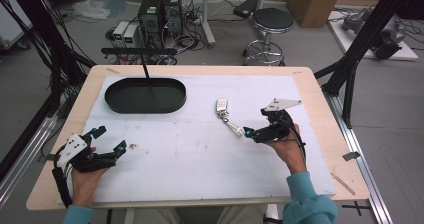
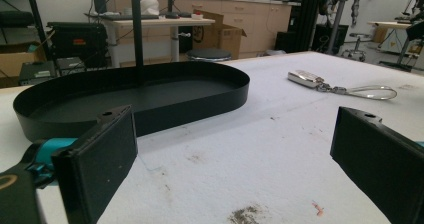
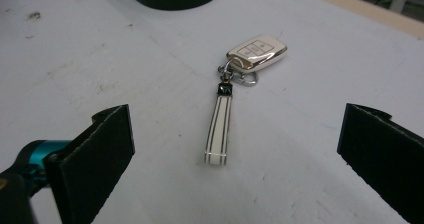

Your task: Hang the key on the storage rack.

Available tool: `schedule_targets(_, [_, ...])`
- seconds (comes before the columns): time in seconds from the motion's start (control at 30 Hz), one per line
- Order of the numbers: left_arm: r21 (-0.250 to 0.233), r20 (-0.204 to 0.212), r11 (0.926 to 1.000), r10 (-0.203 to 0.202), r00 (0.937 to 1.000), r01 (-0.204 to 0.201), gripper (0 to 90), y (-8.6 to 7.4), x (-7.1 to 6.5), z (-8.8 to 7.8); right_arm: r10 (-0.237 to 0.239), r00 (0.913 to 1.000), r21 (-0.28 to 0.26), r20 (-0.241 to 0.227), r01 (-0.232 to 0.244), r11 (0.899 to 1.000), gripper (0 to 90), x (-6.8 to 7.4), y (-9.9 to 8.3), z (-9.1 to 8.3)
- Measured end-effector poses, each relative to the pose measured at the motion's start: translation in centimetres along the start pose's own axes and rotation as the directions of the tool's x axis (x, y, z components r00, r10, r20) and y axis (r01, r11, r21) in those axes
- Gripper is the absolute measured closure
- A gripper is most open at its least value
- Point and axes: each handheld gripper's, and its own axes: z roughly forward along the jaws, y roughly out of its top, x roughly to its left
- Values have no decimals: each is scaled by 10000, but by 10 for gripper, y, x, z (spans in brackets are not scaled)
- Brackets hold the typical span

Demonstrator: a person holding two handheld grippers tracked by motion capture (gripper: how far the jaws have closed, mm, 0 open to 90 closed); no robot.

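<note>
Key fob [image 3: 257,49] with its strap [image 3: 219,129] lies flat on the counter [image 1: 200,154], well apart from the black tray [image 1: 145,95], which looks empty. My right hand-held gripper [image 3: 235,149] is released, jaws wide on either side of the strap end, nothing grasped. My left hand-held gripper [image 1: 107,140] rests released near the front edge. I judge the pickup is yet to come.

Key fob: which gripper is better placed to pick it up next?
Right. The right gripper is open with the key fob and its strap lying straight ahead between its jaws. The left gripper, also open, is far across the table near the black tray.
</note>
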Motion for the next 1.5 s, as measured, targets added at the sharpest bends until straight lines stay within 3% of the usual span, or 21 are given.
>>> schedule_targets(0.37, [-6, 14, 10000, 26, 10000, -25, 52, 0, 0, 0, 220, 9994, 1370, -284, -179, 9904, 45, -3, 7, 27])
schedule_targets(0.53, [2, 10, 10000, 28, 10000, -28, 52, 0, 0, 0, 398, 9988, 2090, -272, -333, 9773, 69, -3, 10, 37])
schedule_targets(0.63, [7, 20, 10000, -21, 10000, 21, 52, 0, 0, 0, 280, 9983, 2576, -507, -140, 9661, 190, -1, 13, 46])
schedule_targets(0.67, [-35, 3, 10000, -92, 10000, 92, 52, 0, 0, 0, 280, 9983, 2576, -507, -140, 9661, 190, -1, 13, 46])
schedule_targets(0.7, [-27, 6, 9999, -116, 9999, 116, 52, 0, 1, 0, 335, 9982, 2804, -495, -183, 9597, 201, 0, 15, 50])
schedule_targets(0.9, [4, 18, 10000, -20, 10000, 20, 52, 0, 0, 0, 226, 9988, 3104, -440, -78, 9506, 260, 0, 16, 58])
schedule_targets(0.93, [-2, 14, 10000, -21, 10000, 21, 52, 0, 0, 0, 254, 9992, 3360, -318, -132, 9418, 289, 0, 14, 62])
schedule_targets(1.07, [1, 11, 10000, -21, 10000, 21, 52, 0, 0, 0, 299, 9991, 3675, -286, -173, 9299, 349, 0, 13, 65])
schedule_targets(1.17, [-15, 7, 10000, -66, 10000, 66, 52, 0, 0, 0, 327, 9991, 3726, -254, -210, 9278, 366, 0, 12, 67])
schedule_targets(1.23, [-17, 6, 10000, -65, 10000, 65, 52, 0, 0, 0, 336, 9993, 4100, -157, -242, 9118, 405, 1, 11, 70])
schedule_targets(1.33, [5, 12, 10000, -26, 10000, 26, 52, 0, 0, 0, 352, 9994, 4319, -53, -295, 9014, 436, 2, 10, 71])
schedule_targets(1.43, [4, 5, 10000, -28, 10000, 28, 52, 0, 0, 0, 361, 9993, 4306, -23, -316, 9020, 459, 2, 10, 72])
schedule_targets(1.5, [7, 5, 10000, -32, 10000, 32, 52, 0, 0, 0, 397, 9992, 4407, -45, -337, 8970, 484, 1, 9, 73])
